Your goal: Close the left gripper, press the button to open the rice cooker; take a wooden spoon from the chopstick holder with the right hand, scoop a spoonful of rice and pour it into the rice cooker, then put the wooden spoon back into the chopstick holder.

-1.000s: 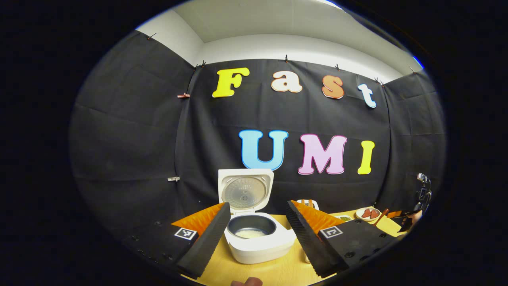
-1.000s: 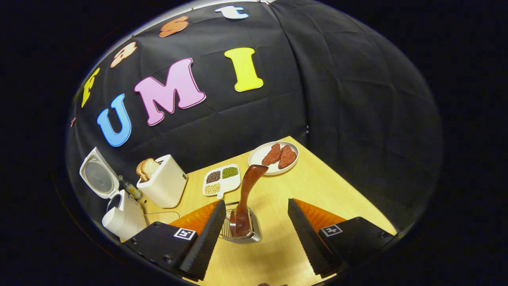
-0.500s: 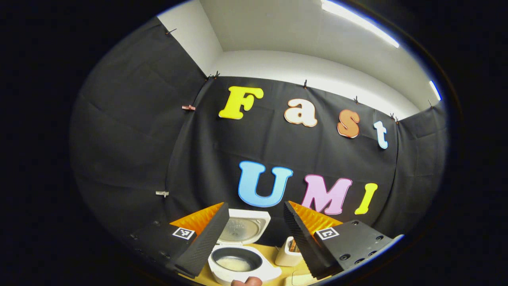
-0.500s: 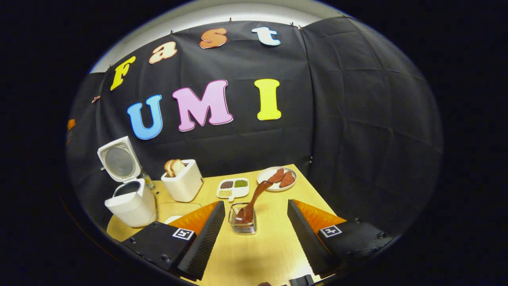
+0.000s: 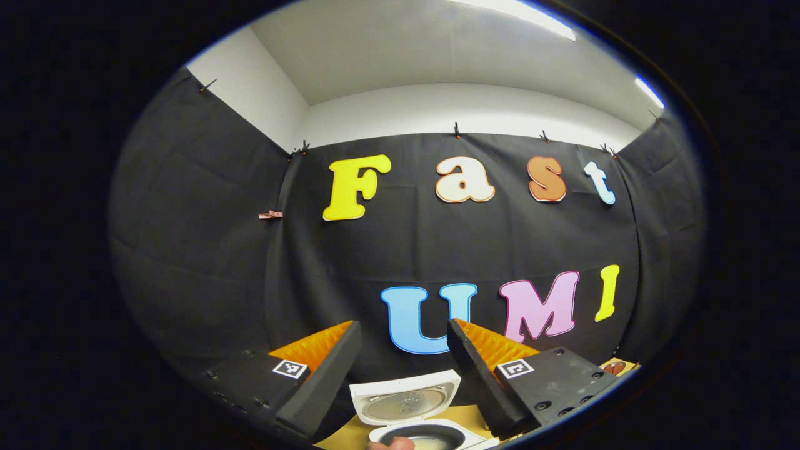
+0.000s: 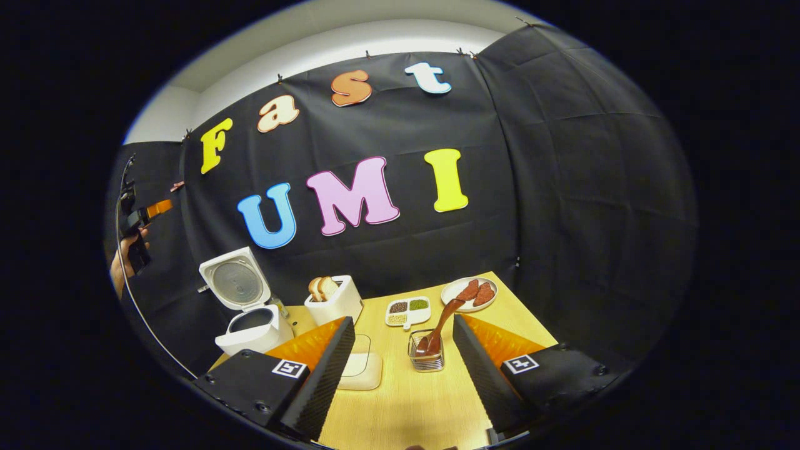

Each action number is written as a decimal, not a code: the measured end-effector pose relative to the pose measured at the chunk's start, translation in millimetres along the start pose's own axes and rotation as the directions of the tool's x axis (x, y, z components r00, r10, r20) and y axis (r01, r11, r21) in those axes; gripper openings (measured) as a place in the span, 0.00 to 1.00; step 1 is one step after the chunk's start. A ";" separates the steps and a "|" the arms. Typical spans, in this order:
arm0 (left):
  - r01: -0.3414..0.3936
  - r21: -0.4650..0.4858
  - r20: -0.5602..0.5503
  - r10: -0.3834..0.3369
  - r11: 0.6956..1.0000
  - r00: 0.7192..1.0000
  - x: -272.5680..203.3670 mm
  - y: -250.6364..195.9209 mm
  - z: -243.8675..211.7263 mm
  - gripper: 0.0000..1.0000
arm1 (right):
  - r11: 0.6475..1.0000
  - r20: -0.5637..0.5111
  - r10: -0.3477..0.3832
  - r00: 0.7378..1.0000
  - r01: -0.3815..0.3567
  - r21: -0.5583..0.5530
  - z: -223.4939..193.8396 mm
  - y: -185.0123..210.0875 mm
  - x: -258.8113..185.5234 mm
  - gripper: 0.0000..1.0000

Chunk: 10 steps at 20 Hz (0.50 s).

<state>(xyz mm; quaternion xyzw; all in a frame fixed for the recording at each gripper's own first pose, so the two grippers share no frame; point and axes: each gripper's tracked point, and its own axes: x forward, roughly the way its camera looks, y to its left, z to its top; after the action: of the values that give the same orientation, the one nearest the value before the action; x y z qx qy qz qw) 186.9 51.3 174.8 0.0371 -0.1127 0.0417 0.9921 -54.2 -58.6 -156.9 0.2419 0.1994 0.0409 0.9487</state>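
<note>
A light wooden table (image 6: 406,400) is seen in the right gripper view, enclosed at the back and right by black cloth walls, with a white wall band above them. From left to right, the following are noted. At the far left, raised well above the table, the left gripper (image 6: 134,219) is held in a person's hand (image 6: 119,272); in its own view its fingers are spread apart with nothing between them (image 5: 400,369). The rice cooker (image 6: 253,328) stands at the table's left rear, its lid upright and open; some rice is seen in its pot in the left gripper view (image 5: 425,437). Just beside it a white toaster (image 6: 334,300) with bread slices is placed. A flat white dish (image 6: 362,372) lies nearer the front. A divided tray of grains (image 6: 407,307) follows, then the chopstick holder (image 6: 427,355), in which the wooden spoon (image 6: 440,325) stands tilted to the right. A plate (image 6: 451,289) with reddish pieces sits at the right rear corner. The right gripper (image 6: 403,369) is released, jaws wide, empty. Bare tabletop is recorded in front of the holder and along the right edge.
</note>
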 end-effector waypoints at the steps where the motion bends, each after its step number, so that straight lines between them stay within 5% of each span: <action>1: 0.000 0.000 -0.008 0.000 1.000 1.000 9.0 0.1 -6.8 0.95 | 1.000 -0.006 0.001 1.000 -0.001 -0.010 -1.5 1.7 -2.4 0.98; 7: -0.011 -0.089 0.062 0.017 0.996 0.998 73.7 12.0 -36.2 0.94 | 0.999 0.021 0.032 0.999 -0.033 0.033 11.4 17.5 -22.6 0.98; 10: -0.021 -0.031 -0.013 0.020 0.999 1.000 108.1 11.2 -82.1 0.95 | 0.999 0.024 0.028 0.999 -0.029 0.046 14.8 17.9 -30.2 0.98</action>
<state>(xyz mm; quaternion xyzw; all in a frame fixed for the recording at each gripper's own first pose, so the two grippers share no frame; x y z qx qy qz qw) 309.0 77.3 120.2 0.0202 -0.1075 0.0503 0.9927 -75.7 -54.7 -125.7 0.2673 0.1859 0.0468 0.9444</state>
